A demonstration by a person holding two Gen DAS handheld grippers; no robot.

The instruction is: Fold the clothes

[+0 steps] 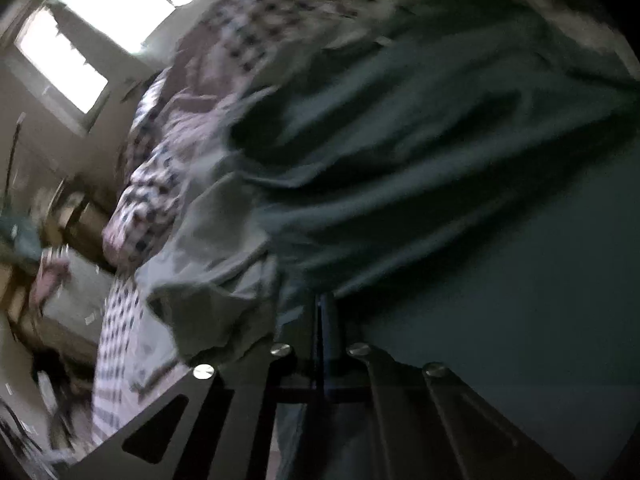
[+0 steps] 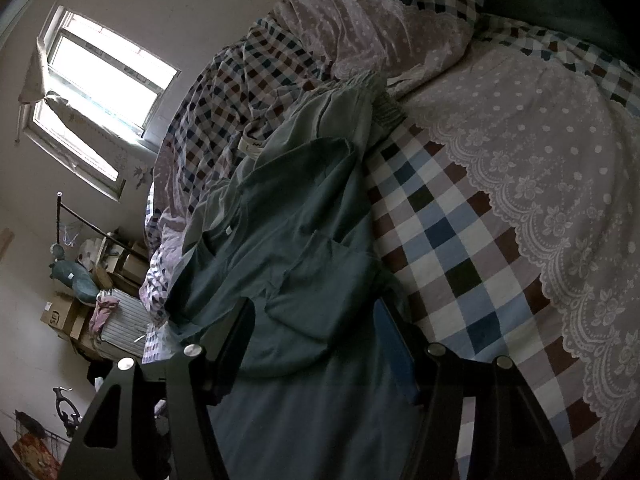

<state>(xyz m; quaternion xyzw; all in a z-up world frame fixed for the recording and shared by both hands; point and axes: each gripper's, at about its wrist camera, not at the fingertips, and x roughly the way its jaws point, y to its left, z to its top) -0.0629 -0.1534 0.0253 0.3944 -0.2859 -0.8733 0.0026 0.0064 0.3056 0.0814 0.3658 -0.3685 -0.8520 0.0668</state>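
- Your left claw (image 1: 326, 320) is pressed together, its 2 fingers pinching a fold of the green garment (image 1: 420, 140).
- Your right claw (image 2: 316, 324) stands spread, its 2 fingers either side of that green garment (image 2: 288, 240) without pressing it.
- The garment lies rumpled along the left edge of the checked bedcover (image 2: 436, 232).
- A pale garment (image 2: 344, 112) lies at its far end.
- The window (image 2: 104, 80) is bright beyond the bed.

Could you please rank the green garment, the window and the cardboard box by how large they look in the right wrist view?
1. green garment
2. window
3. cardboard box

Nearness inflates the garment.
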